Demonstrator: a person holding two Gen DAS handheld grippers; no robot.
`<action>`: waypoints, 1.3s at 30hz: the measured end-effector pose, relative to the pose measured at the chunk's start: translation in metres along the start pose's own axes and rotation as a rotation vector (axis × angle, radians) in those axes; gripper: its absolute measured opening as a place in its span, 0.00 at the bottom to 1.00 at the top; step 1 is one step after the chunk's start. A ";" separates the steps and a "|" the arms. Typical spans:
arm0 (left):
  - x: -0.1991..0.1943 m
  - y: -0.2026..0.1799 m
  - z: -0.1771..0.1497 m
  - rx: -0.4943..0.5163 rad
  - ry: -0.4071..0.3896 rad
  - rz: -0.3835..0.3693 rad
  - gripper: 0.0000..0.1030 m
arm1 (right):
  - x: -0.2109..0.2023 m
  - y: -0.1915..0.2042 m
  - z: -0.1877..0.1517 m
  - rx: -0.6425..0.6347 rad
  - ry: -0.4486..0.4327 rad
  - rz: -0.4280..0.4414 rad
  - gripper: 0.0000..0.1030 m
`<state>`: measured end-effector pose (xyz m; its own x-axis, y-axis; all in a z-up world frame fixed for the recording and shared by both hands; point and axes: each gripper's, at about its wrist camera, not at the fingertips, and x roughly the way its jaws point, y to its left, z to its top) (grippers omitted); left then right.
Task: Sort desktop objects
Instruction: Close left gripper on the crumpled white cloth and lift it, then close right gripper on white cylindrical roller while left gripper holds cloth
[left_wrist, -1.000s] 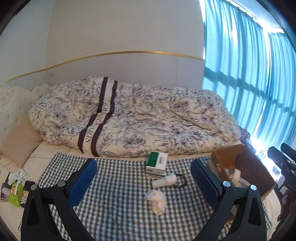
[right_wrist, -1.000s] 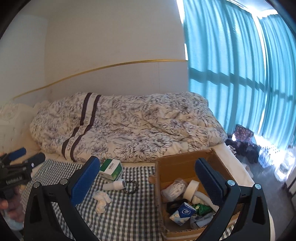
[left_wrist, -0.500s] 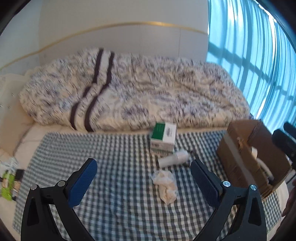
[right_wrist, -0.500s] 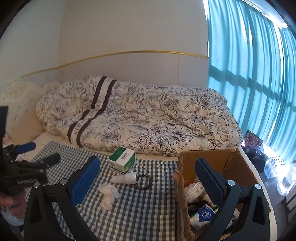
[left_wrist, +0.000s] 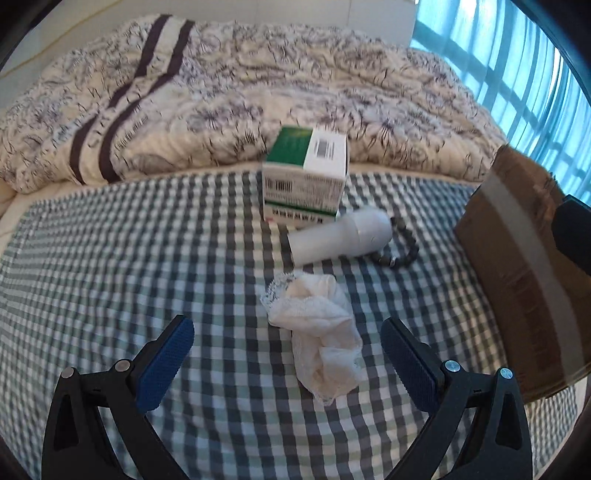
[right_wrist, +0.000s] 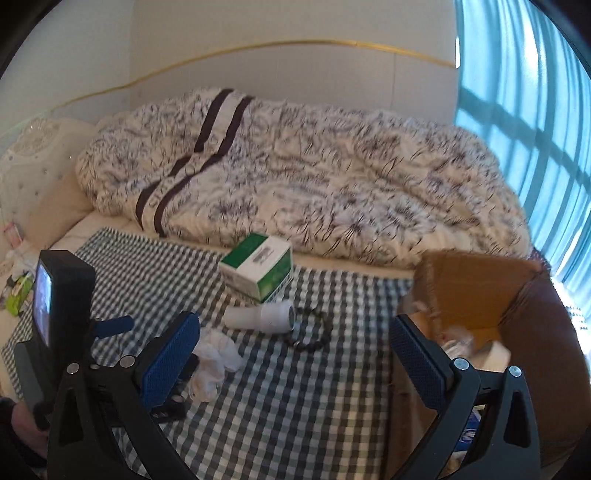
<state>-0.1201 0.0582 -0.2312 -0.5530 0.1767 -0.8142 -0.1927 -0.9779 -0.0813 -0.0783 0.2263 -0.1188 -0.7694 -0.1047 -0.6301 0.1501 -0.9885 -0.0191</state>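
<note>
On the checked cloth (left_wrist: 110, 266) lie a crumpled white lace cloth (left_wrist: 317, 332), a white bottle (left_wrist: 340, 236) on its side, a black bead bracelet (left_wrist: 402, 251) and a green-and-white box (left_wrist: 306, 177). My left gripper (left_wrist: 288, 354) is open, low over the checked cloth, with the lace cloth between and just ahead of its fingers, untouched. My right gripper (right_wrist: 295, 354) is open and empty, higher up. In the right wrist view the lace cloth (right_wrist: 218, 354), bottle (right_wrist: 262, 317), bracelet (right_wrist: 314, 332) and box (right_wrist: 258, 273) show left of the cardboard box (right_wrist: 476, 295).
A rumpled flowered duvet (left_wrist: 258, 81) fills the bed behind the checked cloth. The cardboard box (left_wrist: 517, 258) stands at the right edge, with several items inside. Small packets (right_wrist: 18, 291) lie by the pillow at far left. Teal curtains (right_wrist: 535, 129) hang at the right.
My left gripper has dropped and moved forward, so the lace cloth now lies between its fingers. My right gripper has swung left and down toward the checked cloth.
</note>
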 end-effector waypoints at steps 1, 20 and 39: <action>0.007 0.000 -0.001 -0.005 0.013 -0.001 1.00 | 0.006 0.001 -0.002 -0.003 0.011 0.000 1.00; 0.045 0.035 0.000 -0.087 0.016 -0.032 0.17 | 0.107 -0.008 -0.018 0.074 0.189 0.026 1.00; 0.012 0.089 0.004 -0.145 -0.009 -0.010 0.17 | 0.194 0.064 -0.027 -0.114 0.189 -0.074 1.00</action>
<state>-0.1471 -0.0263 -0.2456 -0.5586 0.1871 -0.8080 -0.0795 -0.9818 -0.1724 -0.2016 0.1458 -0.2630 -0.6527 0.0005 -0.7577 0.1753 -0.9728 -0.1516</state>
